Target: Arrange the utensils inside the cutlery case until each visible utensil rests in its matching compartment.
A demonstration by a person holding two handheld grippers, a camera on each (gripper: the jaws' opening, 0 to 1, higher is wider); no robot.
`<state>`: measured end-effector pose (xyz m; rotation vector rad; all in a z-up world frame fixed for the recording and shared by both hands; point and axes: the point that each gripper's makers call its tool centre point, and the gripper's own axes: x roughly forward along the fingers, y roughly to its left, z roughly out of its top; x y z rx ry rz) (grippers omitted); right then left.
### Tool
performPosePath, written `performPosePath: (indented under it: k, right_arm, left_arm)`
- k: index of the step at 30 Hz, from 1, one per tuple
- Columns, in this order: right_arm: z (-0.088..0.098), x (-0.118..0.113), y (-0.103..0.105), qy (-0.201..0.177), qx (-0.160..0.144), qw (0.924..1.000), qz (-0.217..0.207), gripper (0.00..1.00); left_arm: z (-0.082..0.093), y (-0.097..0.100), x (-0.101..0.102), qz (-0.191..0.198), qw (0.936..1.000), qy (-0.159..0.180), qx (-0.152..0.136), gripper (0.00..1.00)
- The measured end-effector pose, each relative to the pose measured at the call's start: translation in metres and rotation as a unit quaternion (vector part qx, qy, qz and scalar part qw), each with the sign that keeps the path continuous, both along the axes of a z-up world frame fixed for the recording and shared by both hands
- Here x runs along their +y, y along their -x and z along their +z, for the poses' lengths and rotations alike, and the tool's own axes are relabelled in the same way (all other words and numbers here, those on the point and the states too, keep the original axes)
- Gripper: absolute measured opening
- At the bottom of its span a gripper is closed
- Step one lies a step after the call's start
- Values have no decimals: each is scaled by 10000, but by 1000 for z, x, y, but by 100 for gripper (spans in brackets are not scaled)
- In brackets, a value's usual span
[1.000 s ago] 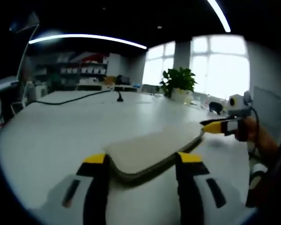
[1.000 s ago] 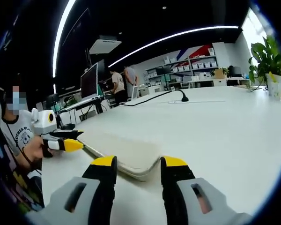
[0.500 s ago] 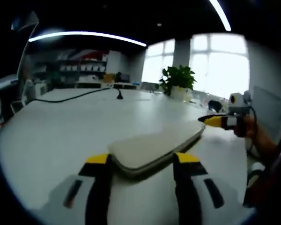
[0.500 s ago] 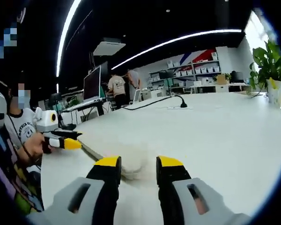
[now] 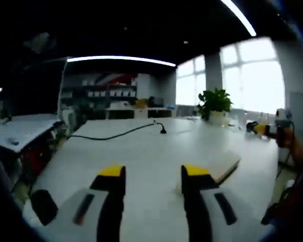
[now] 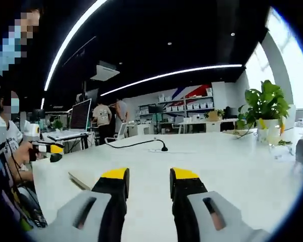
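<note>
The closed beige cutlery case (image 5: pixel 225 169) lies flat on the white table (image 5: pixel 141 151), just right of my left gripper (image 5: pixel 147 171), whose yellow-tipped jaws stand apart with nothing between them. In the right gripper view a thin edge of the case (image 6: pixel 80 180) shows left of my right gripper (image 6: pixel 149 174), which is open and empty too. Far off on the right of the left gripper view, the right gripper (image 5: pixel 261 129) is held in a hand above the table. The left gripper (image 6: pixel 51 149) shows at the left of the right gripper view. The case hides any utensils.
A black cable (image 5: pixel 116 135) runs across the far table to a small stand (image 6: pixel 163 148). A potted plant (image 6: pixel 264 107) stands at the far right near bright windows. Behind are shelves, a monitor (image 6: pixel 81 115) and people standing (image 6: pixel 99 116).
Both views have tilted up and swung away from the case. It lay between each pair of jaws; now it sits off to the side and mostly below the jaws.
</note>
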<state>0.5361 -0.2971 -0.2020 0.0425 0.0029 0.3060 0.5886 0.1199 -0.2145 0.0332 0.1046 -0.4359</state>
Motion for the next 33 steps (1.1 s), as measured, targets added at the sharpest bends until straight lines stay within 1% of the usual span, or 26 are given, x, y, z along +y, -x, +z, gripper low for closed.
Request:
performPosePath:
  k: [3, 5, 7, 8, 10, 12, 13, 14, 15, 16, 17, 18, 19, 20, 21, 22, 24, 25, 26, 29, 31, 33]
  right_arm:
    - [22, -29, 14, -19, -123, 9978, -645, 33]
    - [32, -46, 22, 45, -158, 9948, -1000, 34]
    - [41, -62, 31, 253, -169, 9899, -1388, 35]
    - [46, -68, 35, 345, -197, 9871, -1551, 37]
    - [53, -75, 42, 427, -282, 9820, -1818, 42]
    - [55, -75, 47, 461, -299, 9801, -1907, 45]
    - [56, -73, 48, 461, -321, 9799, -1913, 47]
    - [65, -68, 47, 372, -658, 9805, -1813, 47]
    - [72, -61, 47, 157, -943, 9815, -1661, 47]
    - [74, -54, 47, -34, -1045, 9832, -1494, 48]
    - [73, -49, 46, -108, -1022, 9854, -1356, 49]
    - [69, -47, 45, -130, -909, 9868, -1336, 51]
    - [67, -46, 44, -118, -872, 9867, -1369, 57]
    - [60, -42, 42, -45, -712, 9874, -1410, 62]
    - [53, -40, 41, 49, -559, 9884, -1408, 69]
    - [45, -37, 39, 119, -379, 9894, -1396, 77]
    - [30, -35, 36, -54, -113, 9893, -1457, 90]
    - [23, -33, 35, -150, -9, 9894, -1447, 100]
    - [15, -32, 36, -101, 132, 9903, -1379, 99]
    - [2, -26, 36, -77, 252, 9914, -1285, 99]
    - [-2, -27, 37, -51, 298, 9915, -1267, 99]
    - [-2, -28, 38, -1, 303, 9919, -1237, 99]
  left_arm:
    - [22, 6, 17, 299, 9994, -21, -192, 53]
    - [35, 13, 25, 459, 9985, 168, -255, 60]
    - [47, 20, 31, 559, 9967, 479, -352, 68]
    - [51, 24, 32, 563, 9960, 576, -390, 71]
    - [55, 33, 36, 599, 9954, 609, -427, 76]
    - [56, 37, 42, 753, 9946, 551, -445, 81]
    - [55, 38, 45, 826, 9943, 515, -435, 85]
    - [54, 38, 47, 890, 9939, 497, -432, 90]
    - [52, 38, 49, 928, 9936, 492, -417, 94]
    - [51, 38, 50, 941, 9936, 484, -394, 93]
    - [48, 38, 53, 961, 9936, 481, -361, 92]
    - [46, 38, 55, 989, 9933, 495, -325, 92]
    - [45, 38, 56, 1009, 9932, 501, -300, 95]
    - [44, 38, 57, 1026, 9930, 496, -299, 97]
    - [44, 38, 58, 1065, 9927, 479, -316, 100]
    - [44, 39, 59, 1084, 9926, 445, -331, 100]
    - [44, 40, 61, 1117, 9923, 417, -339, 100]
    - [45, 41, 63, 1166, 9916, 443, -350, 100]
    - [46, 41, 66, 1216, 9905, 508, -383, 100]
    - [49, 43, 68, 1209, 9895, 680, -413, 100]
    - [50, 44, 68, 1187, 9894, 717, -432, 100]
    - [51, 44, 68, 1197, 9894, 681, -452, 100]
